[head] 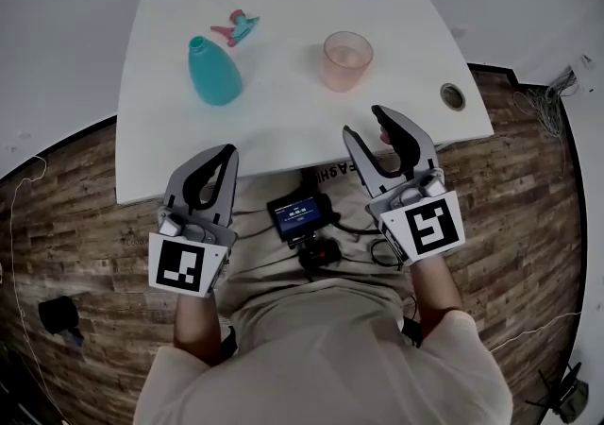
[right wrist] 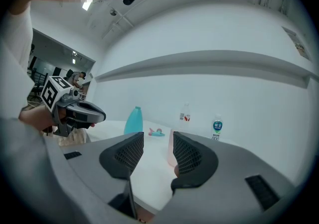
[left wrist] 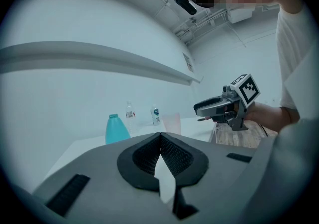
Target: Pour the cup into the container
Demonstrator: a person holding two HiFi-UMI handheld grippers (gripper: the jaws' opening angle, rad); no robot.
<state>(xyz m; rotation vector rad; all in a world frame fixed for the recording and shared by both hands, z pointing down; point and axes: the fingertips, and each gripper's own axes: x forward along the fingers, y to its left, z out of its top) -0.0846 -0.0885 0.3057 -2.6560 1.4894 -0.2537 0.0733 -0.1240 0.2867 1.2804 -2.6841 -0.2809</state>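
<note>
Pouring is not begun: the translucent pink cup and teal plastic bottle stand untouched on the white surface; left gripper jaws closed, empty; right gripper jaws narrowly apart, empty

- My left grey plastic gripper: jaws together, nothing between them, pointing forward.
- My right grey plastic gripper: jaws apart, empty, level.

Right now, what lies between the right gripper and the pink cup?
Nothing: only bare white table lies between the right gripper and the pink cup, clearest in the head view; the right gripper view agrees.
</note>
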